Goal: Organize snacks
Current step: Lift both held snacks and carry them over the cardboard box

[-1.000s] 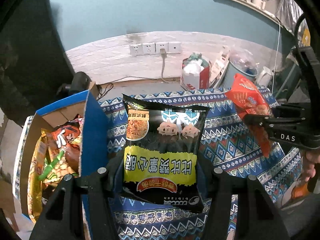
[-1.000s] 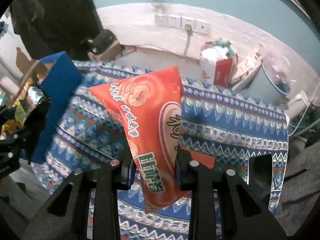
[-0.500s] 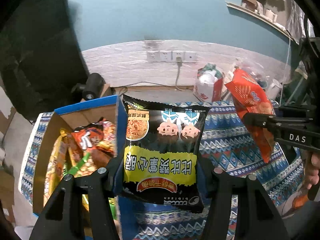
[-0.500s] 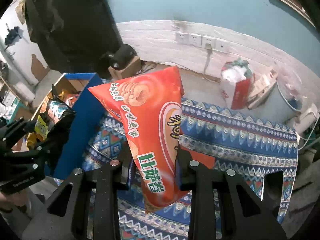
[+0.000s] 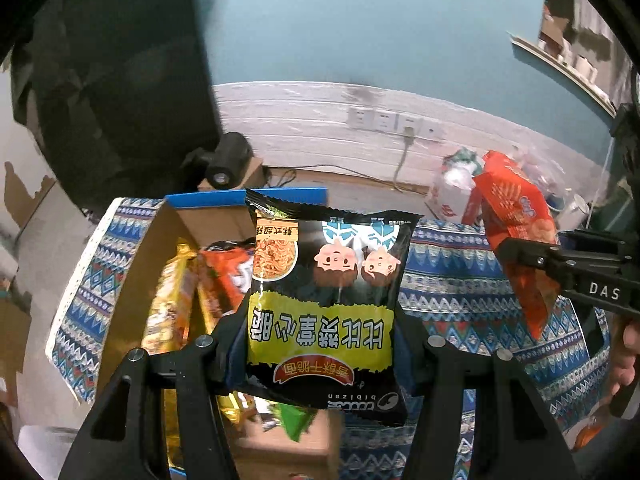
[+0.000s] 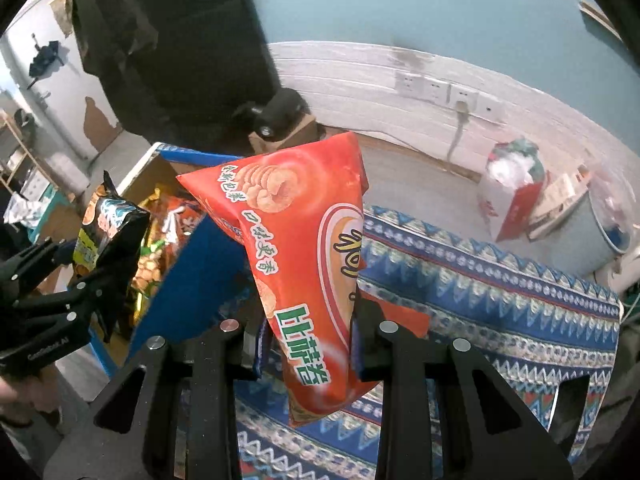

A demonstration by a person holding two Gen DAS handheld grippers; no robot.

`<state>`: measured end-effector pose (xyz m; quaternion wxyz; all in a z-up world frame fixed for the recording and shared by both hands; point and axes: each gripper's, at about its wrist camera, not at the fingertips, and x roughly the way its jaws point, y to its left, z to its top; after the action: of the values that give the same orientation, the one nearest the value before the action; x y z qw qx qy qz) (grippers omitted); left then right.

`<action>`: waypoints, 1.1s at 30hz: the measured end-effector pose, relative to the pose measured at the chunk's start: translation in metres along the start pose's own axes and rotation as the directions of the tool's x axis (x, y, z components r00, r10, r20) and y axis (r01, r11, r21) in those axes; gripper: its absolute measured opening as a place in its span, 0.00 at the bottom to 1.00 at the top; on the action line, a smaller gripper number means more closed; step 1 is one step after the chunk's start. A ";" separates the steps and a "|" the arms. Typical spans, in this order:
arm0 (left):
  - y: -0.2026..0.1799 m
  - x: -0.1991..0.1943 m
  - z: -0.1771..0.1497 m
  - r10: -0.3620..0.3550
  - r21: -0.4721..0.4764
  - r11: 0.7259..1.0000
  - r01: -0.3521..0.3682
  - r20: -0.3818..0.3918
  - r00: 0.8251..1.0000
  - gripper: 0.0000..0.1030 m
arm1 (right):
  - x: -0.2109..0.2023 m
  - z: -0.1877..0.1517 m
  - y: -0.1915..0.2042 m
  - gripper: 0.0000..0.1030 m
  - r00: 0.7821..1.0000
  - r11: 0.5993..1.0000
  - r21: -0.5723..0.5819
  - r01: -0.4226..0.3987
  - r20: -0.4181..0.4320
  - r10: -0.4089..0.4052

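Note:
My left gripper [image 5: 320, 344] is shut on a black and yellow snack bag [image 5: 324, 304] and holds it above an open cardboard box with blue flaps [image 5: 160, 248]. The box holds several snack packets [image 5: 180, 300]. My right gripper [image 6: 308, 332] is shut on a red snack bag [image 6: 304, 256] and holds it over the patterned cloth, just right of the box [image 6: 192, 276]. The red bag also shows in the left wrist view [image 5: 516, 224]. The left gripper with its black bag shows in the right wrist view [image 6: 100, 256].
A blue patterned tablecloth [image 5: 452, 280] covers the table. Beyond the far edge are a white and red bag [image 6: 512, 196], wall sockets [image 5: 392, 122], a black device on a cardboard box [image 5: 228, 160] and a pale bin [image 6: 608, 236].
Both grippers have moved left toward the box with their bags. The black bag now hangs over the open box, and the red bag is beside the box's blue flap.

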<state>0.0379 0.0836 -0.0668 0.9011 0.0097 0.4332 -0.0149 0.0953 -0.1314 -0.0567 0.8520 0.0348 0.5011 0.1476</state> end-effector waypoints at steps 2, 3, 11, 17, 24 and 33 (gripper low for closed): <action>0.009 -0.001 0.000 0.010 -0.011 1.000 -0.010 0.002 1.000 0.58 | 0.003 0.005 0.009 0.28 1.000 1.000 -0.006 -0.017 0.001 0.017; 0.012 0.000 0.000 0.017 -0.015 1.000 -0.016 0.003 1.000 0.58 | 0.004 0.007 0.012 0.28 1.000 1.000 -0.007 -0.026 0.001 0.026; 0.046 0.004 -0.003 0.050 -0.065 0.997 -0.051 -0.013 0.999 0.58 | 0.017 0.022 0.048 0.28 0.998 0.997 -0.050 -0.066 -0.003 0.066; 0.058 0.009 -0.006 0.091 -0.066 0.994 -0.093 -0.020 0.996 0.58 | 0.027 0.029 0.071 0.28 0.995 0.992 -0.080 -0.095 -0.014 0.094; 0.072 0.026 -0.009 0.068 -0.113 0.991 -0.076 -0.074 0.995 0.59 | 0.035 0.033 0.087 0.28 0.993 0.989 -0.096 -0.114 -0.026 0.112; 0.079 0.014 -0.009 0.131 -0.114 0.984 -0.137 -0.059 0.990 0.80 | 0.045 0.040 0.103 0.28 0.990 0.985 -0.106 -0.138 -0.040 0.134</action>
<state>0.0422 0.1621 -0.0826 0.8877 -0.0138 0.4546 0.0715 0.1283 -0.0165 -0.0532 0.8323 0.0202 0.5026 0.2330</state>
